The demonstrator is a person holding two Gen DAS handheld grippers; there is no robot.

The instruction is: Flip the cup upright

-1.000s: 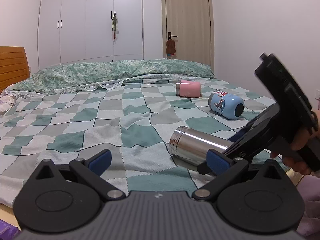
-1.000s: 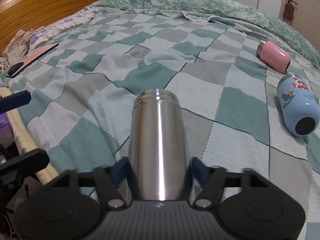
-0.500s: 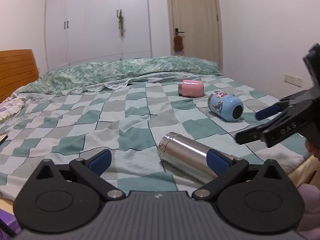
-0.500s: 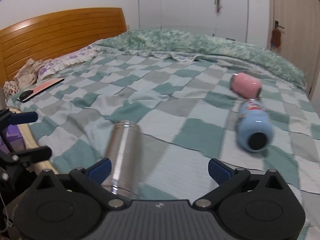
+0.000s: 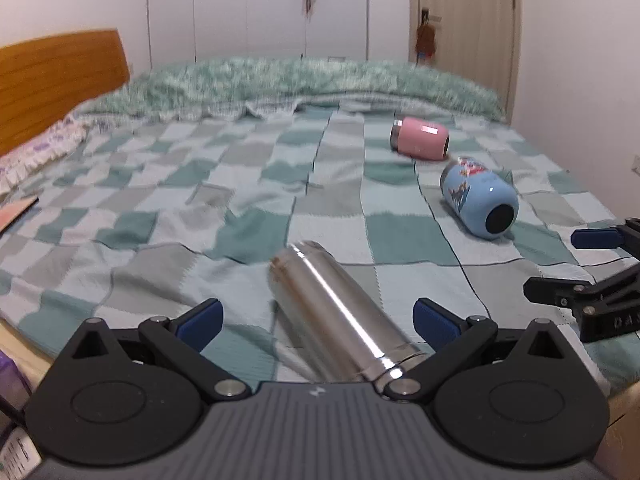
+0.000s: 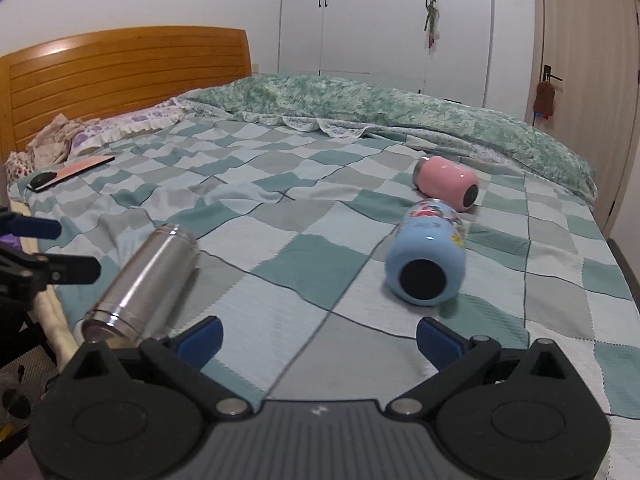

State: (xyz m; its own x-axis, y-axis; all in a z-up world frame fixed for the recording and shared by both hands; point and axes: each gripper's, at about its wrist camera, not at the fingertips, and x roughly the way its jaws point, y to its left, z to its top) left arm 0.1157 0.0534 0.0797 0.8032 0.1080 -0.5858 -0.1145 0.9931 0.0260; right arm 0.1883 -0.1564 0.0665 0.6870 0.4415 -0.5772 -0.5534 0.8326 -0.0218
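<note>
Three cups lie on their sides on the checked bedspread [image 6: 304, 276]. The steel cup [image 5: 340, 316] sits nearest, between the spread fingers of the left gripper [image 5: 316, 320], which touch nothing; its near end is cut off behind the gripper body in the left view. From the right wrist the same steel cup [image 6: 144, 280] lies left of the right gripper [image 6: 318, 338], whose fingers also stand wide apart and empty. The blue cup [image 6: 428, 264] rests well ahead of that gripper, its dark end facing the camera (its printed picture is too blurred to read). The pink cup [image 6: 446, 182] lies just beyond it, near the rumpled green quilt [image 6: 400, 108]. A flat object [image 6: 70, 174] near the headboard [image 6: 120, 76] is hard to identify.
</note>
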